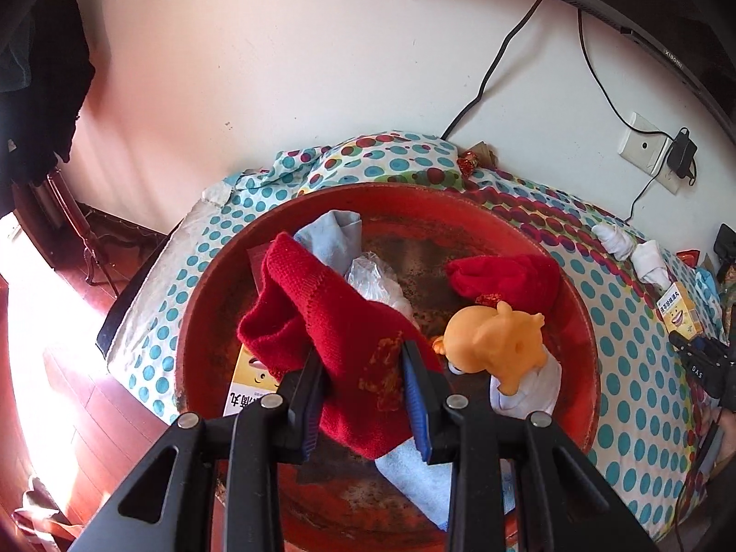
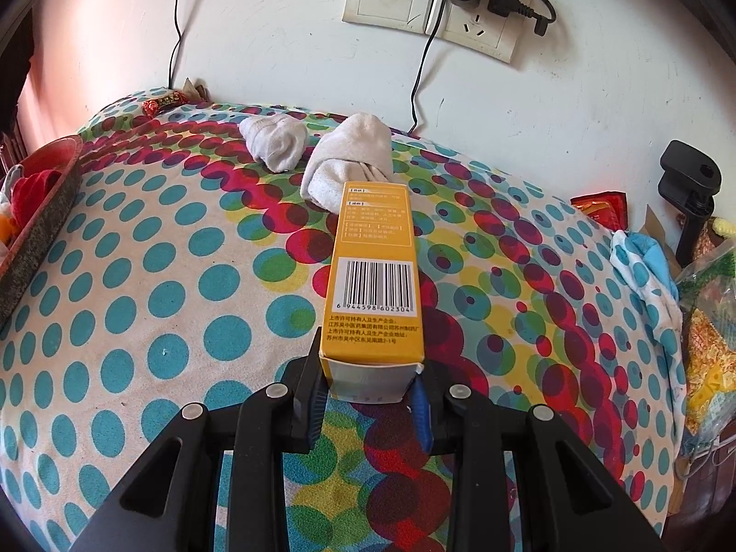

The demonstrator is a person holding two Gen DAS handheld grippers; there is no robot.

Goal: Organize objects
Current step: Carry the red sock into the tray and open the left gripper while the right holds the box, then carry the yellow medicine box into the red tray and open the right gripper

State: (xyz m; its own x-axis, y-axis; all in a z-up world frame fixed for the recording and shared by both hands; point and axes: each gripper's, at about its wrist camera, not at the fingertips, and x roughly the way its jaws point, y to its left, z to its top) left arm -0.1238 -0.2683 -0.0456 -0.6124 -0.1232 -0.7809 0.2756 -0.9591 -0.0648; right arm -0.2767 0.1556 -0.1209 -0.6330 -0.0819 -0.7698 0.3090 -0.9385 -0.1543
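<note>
Knitted red sock, glossy rubbery orange toy, matt cardboard box, worn basin.

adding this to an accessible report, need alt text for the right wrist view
The right gripper clamps the end of a yellow medicine box over a polka-dot cloth. Two rolled white socks lie beyond it, below wall sockets.

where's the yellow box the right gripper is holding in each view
Left wrist view: the yellow box is small at the far right edge, on the dotted cloth beyond the red basin.
Right wrist view: the yellow box fills the centre, its near end clamped in the right gripper.
Shared landmark: the two rolled white socks just beyond the box.
</note>
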